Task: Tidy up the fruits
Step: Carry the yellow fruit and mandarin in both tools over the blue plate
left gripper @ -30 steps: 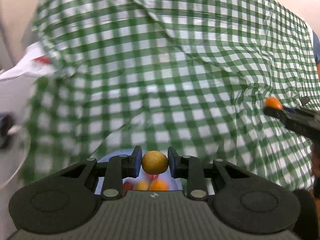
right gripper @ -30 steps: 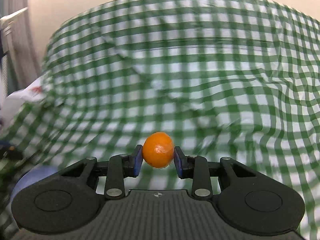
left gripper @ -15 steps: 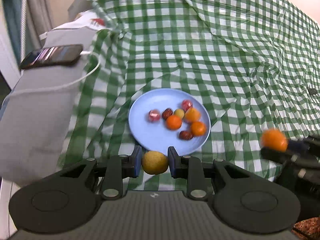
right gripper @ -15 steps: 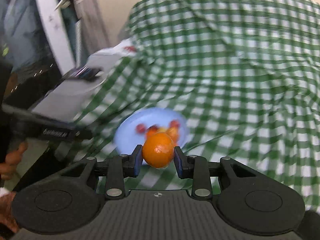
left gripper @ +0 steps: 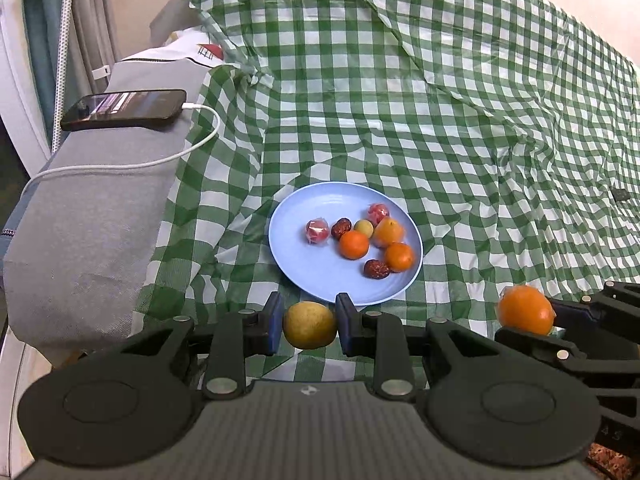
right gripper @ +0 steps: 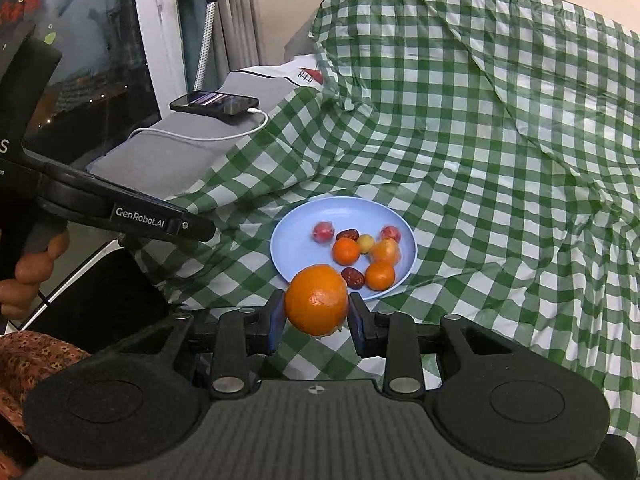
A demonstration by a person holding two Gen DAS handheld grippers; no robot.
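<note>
The left gripper point(left gripper: 309, 325) is clamped on a yellow fruit point(left gripper: 309, 324), held between its blue-padded fingers just short of the near rim of the plate point(left gripper: 296, 248). The right gripper point(right gripper: 316, 312) is closed on an orange point(right gripper: 317, 300), which from its own camera overlaps the plate's near-left edge.

The blue plate lies on the green checked cloth point(left gripper: 440, 120) and carries three small oranges point(left gripper: 353, 245), two dark dates point(left gripper: 341, 228), two wrapped red pieces point(left gripper: 317, 231) and a small pale-yellow fruit point(left gripper: 363, 227). The wrapped pieces may be sweets or fruit; the view is too small to tell.

The left view alone shows the right gripper from the side, low at the right edge, with the orange at its tip and well clear of the plate. The right view alone shows the left gripper's black body marked "GenRobot.AI" and the person's left hand point(right gripper: 28, 272) around its handle, at the far left; its fingertips and the yellow fruit are hidden there.

Both views show a phone point(left gripper: 124, 109) with a white cable point(left gripper: 168, 156) lying on a grey cushion point(left gripper: 92, 216) left of the cloth. The right view also takes in a dark window point(right gripper: 76, 40) behind it.
</note>
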